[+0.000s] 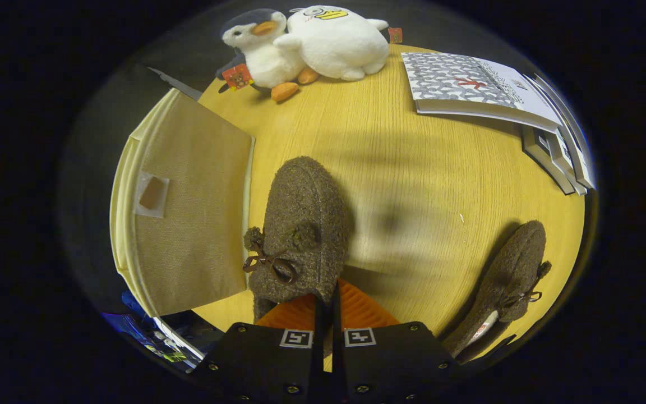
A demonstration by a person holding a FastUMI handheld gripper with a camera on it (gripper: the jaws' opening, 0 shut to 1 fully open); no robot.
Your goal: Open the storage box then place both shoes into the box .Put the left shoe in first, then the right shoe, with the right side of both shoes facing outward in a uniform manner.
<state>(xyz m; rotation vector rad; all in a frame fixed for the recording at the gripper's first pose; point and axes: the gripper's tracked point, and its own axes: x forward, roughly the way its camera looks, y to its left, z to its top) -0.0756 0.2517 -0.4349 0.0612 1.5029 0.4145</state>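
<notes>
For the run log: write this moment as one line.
fingers: shut on shoe | box: lid closed | second shoe: on table

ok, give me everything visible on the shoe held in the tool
The held shoe is a brown, fuzzy, wool-like slipper with two pompoms and a thin dark bow on top. Its toe points away, beyond the fingers, toward the plush toys. The tool is pinched on its heel rim, fingers nearly together. The storage box lies just beside it. Whether it touches the table is unclear.

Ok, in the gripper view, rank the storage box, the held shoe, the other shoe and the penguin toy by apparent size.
1. storage box
2. held shoe, in the gripper; nearness enlarges it
3. other shoe and penguin toy: too alike to rank
</notes>
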